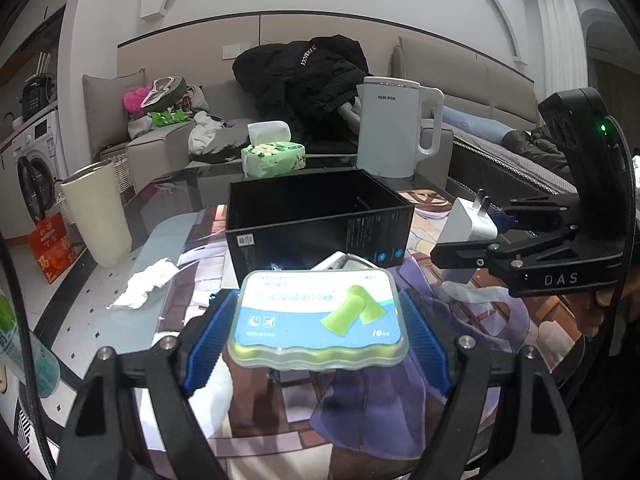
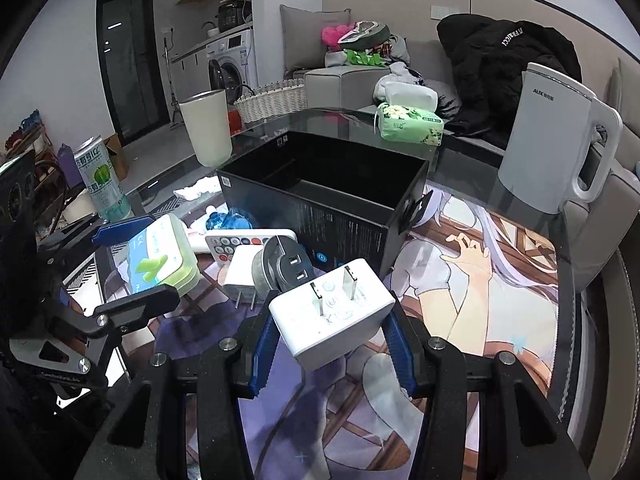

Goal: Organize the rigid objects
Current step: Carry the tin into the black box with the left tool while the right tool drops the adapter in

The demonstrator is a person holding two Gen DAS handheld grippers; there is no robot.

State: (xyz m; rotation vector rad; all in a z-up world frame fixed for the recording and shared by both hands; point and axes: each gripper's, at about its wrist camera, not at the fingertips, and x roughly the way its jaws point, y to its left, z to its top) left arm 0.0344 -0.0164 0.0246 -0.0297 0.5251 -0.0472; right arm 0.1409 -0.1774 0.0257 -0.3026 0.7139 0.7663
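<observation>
In my left tool (image 1: 318, 322) I grip the earplug case (image 1: 318, 320); the blue pads press on its two short sides and it hangs above the surface (image 1: 100, 292), just in front of the black box (image 1: 316, 224). My right tool (image 2: 332, 320) is closed on the white charger (image 2: 332, 312), with the two prongs pointing up and away from me. Both things are lifted and clear of the others. I judge that the picking step is done and the carrying step is in hand: each piece must go into the open black box, which stands in the middle of the surface with a divider inside.

On the surface, beside the box, lie a remote control (image 2: 240, 244), a second white plug (image 2: 238, 272) and a round grey adapter (image 2: 276, 266), not yet sorted.

For the next move I should bring one tool over the rim of the box, lower it into a free compartment and only then loosen the grip. The two tools are near each other, so I would go one after the other, not together.
</observation>
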